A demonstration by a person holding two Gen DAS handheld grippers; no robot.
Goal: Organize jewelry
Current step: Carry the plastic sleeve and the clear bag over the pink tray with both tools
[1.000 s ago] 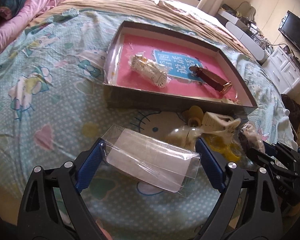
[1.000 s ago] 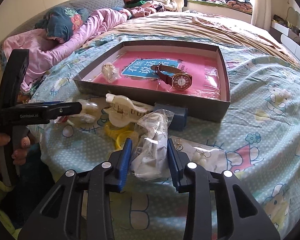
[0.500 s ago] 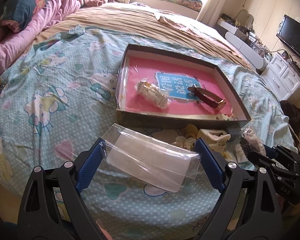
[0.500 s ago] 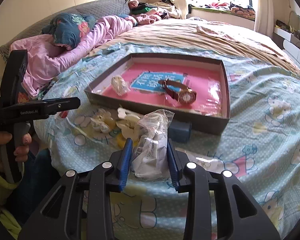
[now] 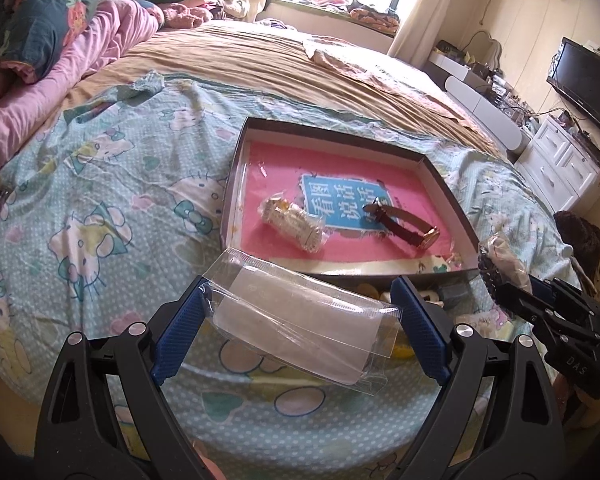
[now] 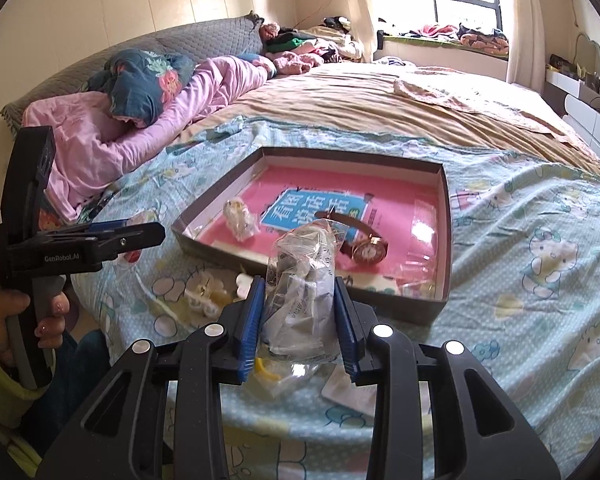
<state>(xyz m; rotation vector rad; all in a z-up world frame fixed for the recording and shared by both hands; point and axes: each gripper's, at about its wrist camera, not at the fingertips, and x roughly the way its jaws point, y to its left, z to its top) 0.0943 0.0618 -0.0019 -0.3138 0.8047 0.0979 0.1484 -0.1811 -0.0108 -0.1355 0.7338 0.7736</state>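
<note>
Just in front of the tray (image 6: 446, 240) on the bed, the right gripper (image 6: 298, 320) squeezes a crinkly, featherlight packet (image 6: 300, 280) mid-body, while the left gripper (image 5: 300, 332) pinches a flimsy, slippery clear bag (image 5: 300, 328) by its side edges.

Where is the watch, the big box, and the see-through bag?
watch (image 6: 370, 251), right wrist view, on its round face
box (image 5: 446, 188), left wrist view, on its right wall
see-through bag (image 5: 300, 328), left wrist view, on its middle
</note>
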